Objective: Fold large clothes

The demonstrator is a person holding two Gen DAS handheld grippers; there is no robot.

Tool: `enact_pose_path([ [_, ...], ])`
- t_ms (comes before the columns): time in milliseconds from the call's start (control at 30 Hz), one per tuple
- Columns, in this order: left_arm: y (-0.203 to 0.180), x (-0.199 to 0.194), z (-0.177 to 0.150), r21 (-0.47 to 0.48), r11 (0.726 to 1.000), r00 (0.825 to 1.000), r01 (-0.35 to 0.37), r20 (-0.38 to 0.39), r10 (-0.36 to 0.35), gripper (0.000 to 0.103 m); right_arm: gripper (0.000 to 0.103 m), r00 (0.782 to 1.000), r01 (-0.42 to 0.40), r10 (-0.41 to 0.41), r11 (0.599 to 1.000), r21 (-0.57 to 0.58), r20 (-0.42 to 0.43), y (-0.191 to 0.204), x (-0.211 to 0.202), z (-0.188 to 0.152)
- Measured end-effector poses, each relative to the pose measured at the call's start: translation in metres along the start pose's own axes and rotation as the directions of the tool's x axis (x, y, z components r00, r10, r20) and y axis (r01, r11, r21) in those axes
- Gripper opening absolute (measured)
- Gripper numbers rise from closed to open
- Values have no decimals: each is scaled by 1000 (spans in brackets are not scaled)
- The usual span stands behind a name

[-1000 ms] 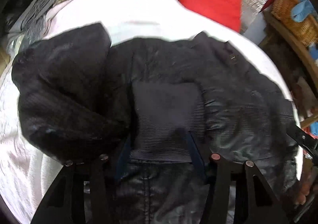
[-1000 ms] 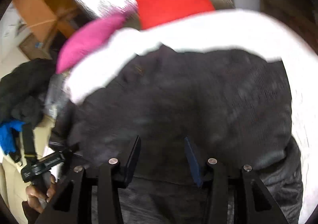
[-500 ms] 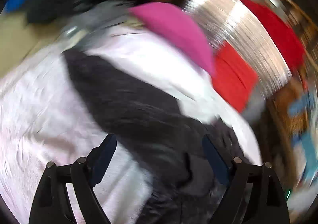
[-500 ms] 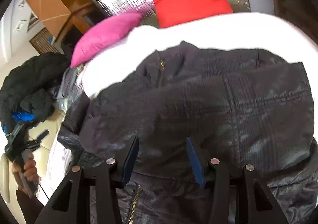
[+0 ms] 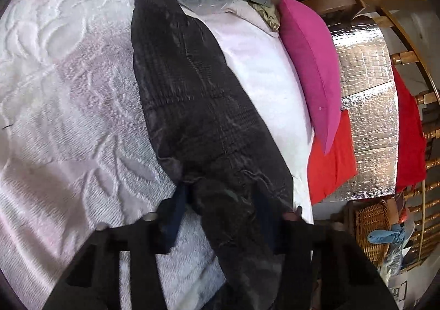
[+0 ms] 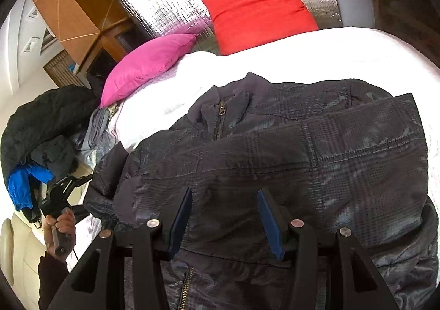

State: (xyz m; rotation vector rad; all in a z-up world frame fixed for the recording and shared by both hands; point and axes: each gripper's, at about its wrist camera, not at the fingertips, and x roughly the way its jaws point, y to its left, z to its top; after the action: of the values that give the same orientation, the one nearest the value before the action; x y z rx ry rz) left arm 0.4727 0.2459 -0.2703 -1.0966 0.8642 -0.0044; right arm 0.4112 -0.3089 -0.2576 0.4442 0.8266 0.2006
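Here the jacket (image 6: pixel 288 161) is dark, almost black, with a faint check pattern, a slight sheen and a brass zip closed up to a plain collar. It lies on a white bedspread (image 5: pixel 63 106) with a raised flower pattern. One sleeve is folded across the chest; the other sleeve (image 5: pixel 192 95) stretches out long and narrow over the bedspread, away from the body, to the left of the pillows.

The left gripper (image 5: pixel 220 197) has just been closing, with the near end of that outstretched sleeve bunched between its fingers; the cloth fills the gap and the pads press on it. The right gripper (image 6: pixel 224 208) sits over the lower front of the jacket, its jaws standing apart with nothing between them.

There is one jacket. At the far end of the bed lie one pink pillow (image 6: pixel 145 65) and one red pillow (image 6: pixel 258 7).
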Motion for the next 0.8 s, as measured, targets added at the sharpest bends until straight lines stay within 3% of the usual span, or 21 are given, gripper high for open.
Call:
enact_pose_path([
  [67,-5,1,-2,12,1000,1000,-15,12,15,13,54,1000,5,-5,1000,-4,0,-1,0,0],
  [200,-40,-9,-13,160,986,995,-55,96,39,6,54,1000,20,-20,1000,-5,16,-3,-6,0],
  [267,-68,-18,-26,270,960,991,-71,125,38,6,54,999,20,-20,1000,4,26,-5,-10,1],
  [333,-103,-28,-49,394,918,992,-44,125,-7,5,54,999,26,-27,999,21,43,-10,-18,3],
  [467,-149,-35,-107,573,819,997,30,44,-67,5,54,998,26,-29,998,51,62,-22,-29,6],
  [600,-176,-9,-184,694,716,996,75,-85,-22,5,54,996,34,-40,997,76,76,-29,-39,8],
  [700,-172,14,-232,735,675,987,68,-148,62,5,54,996,33,-41,996,88,84,-34,-43,10],
  [800,-153,48,-257,735,677,963,26,-200,181,5,54,996,32,-40,994,108,76,-39,-45,11],
])
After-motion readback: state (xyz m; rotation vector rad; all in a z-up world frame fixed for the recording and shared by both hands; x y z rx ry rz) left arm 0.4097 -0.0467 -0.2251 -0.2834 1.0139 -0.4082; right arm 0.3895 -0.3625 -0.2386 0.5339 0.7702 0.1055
